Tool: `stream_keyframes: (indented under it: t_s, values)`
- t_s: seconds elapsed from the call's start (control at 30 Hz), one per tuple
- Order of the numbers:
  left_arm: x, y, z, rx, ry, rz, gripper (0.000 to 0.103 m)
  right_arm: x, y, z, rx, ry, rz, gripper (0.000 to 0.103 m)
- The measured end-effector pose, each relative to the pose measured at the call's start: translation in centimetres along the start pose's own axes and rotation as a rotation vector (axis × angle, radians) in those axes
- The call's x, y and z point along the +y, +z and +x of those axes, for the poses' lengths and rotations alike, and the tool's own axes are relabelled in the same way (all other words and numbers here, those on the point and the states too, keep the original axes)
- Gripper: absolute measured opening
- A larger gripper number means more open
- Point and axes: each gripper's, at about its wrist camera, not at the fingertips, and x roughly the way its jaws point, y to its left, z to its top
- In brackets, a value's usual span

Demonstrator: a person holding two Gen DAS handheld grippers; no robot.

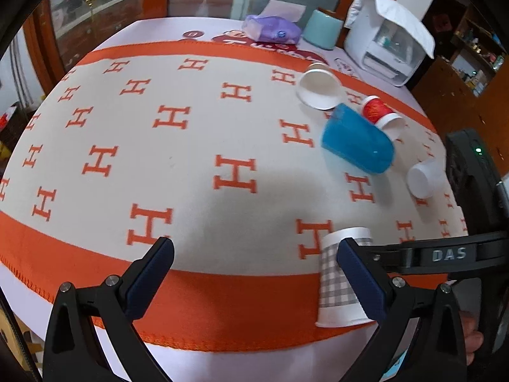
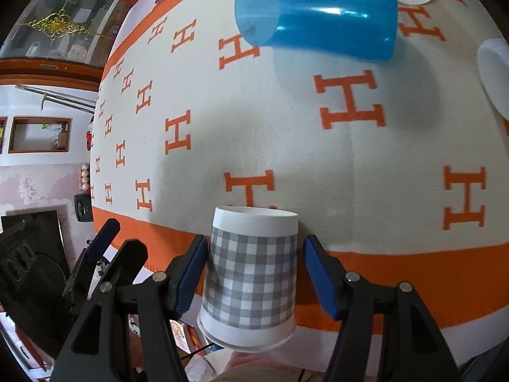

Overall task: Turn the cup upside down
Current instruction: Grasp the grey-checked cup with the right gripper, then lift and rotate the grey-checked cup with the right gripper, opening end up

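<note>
At the worktop's near edge, on the orange border of a fleecy H-patterned cloth (image 2: 318,146), a grey-checked paper cup (image 2: 251,273) stands mouth-down, its long axis vertical. The right gripper (image 2: 253,275) brackets it, jaws parted, not gripping. The left gripper (image 1: 254,273) hangs wide open, empty. Farther in lies a glossy blue plastic cup (image 1: 358,140) on its side, before glass-fronted cabinets.

Bare blanket (image 1: 191,165) leftward; blue cup (image 1: 358,143) right.
</note>
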Motion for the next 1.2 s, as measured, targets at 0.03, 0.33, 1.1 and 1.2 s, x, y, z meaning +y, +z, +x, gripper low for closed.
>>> stream_keyframes:
  t_s: [0.03, 0.33, 1.1, 1.2]
  values:
    - [0.2, 0.0, 0.2, 0.004, 0.005, -0.006, 0.102, 0.0, 0.0, 0.1, 0.006, 0.004, 0.001, 0.062]
    - [1.5, 0.1, 1.5, 0.05, 0.038, -0.051, 0.102, 0.7, -0.4, -0.8, -0.01, 0.021, -0.068, 0.059]
    - [0.8, -0.1, 0.2, -0.106, 0.093, -0.052, 0.102, 1.2, -6.8, -1.7, -0.637, -0.251, -0.462, 0.059]
    - [0.7, -0.5, 0.3, -0.104, 0.099, -0.042, 0.102, 1.0, -7.7, -1.7, -0.662, -0.242, -0.48, 0.059]
